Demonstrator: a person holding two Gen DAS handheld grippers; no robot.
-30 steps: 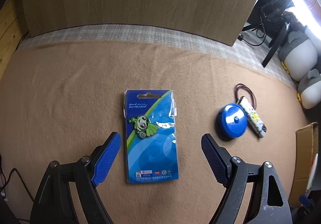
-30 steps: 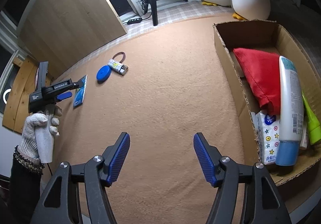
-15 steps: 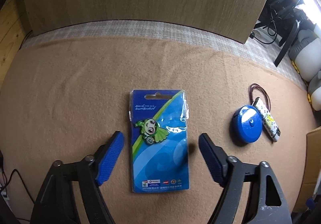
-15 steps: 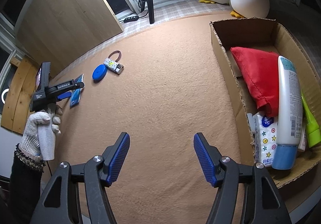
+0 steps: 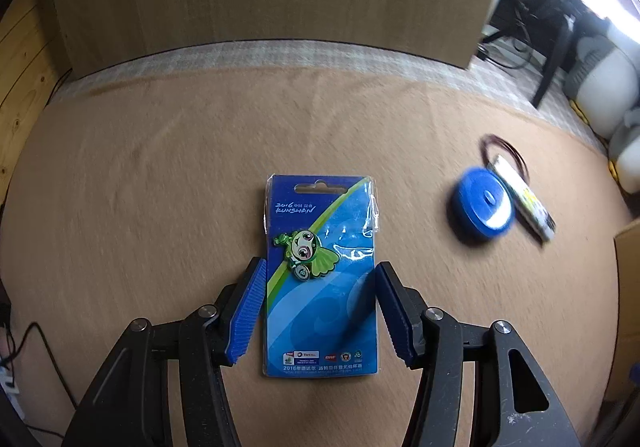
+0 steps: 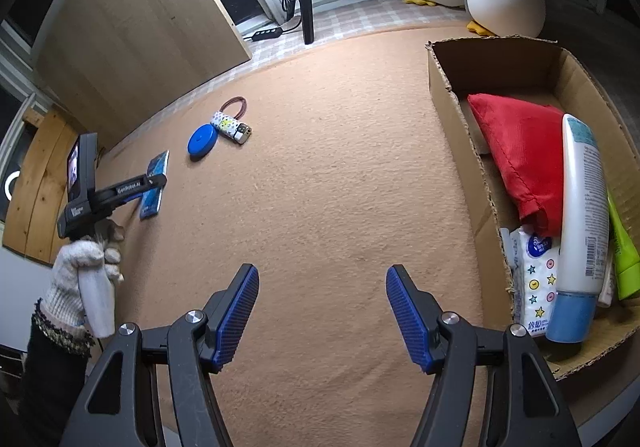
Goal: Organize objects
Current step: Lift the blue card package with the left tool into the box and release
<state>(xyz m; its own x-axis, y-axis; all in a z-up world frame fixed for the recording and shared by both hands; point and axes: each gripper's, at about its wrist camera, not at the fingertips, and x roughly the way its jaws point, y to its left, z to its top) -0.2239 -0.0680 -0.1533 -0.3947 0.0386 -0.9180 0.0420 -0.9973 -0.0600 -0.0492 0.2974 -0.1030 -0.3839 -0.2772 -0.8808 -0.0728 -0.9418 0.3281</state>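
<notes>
Now the left gripper (image 5: 320, 311) has dropped over the card (image 5: 320, 275), jaws closing with it between them but not yet pinched, well left of the box (image 6: 452, 87), so a lift looks next, while the right gripper (image 6: 322, 311) hangs open, empty.

The pin card (image 5: 321, 275) lies on the blanket (image 5: 160, 187); at its two o'clock sits the round disc (image 5: 482, 209), touching the lighter (image 5: 524, 203). The cardboard box (image 6: 452, 87) stands at the blanket's three o'clock edge.
</notes>
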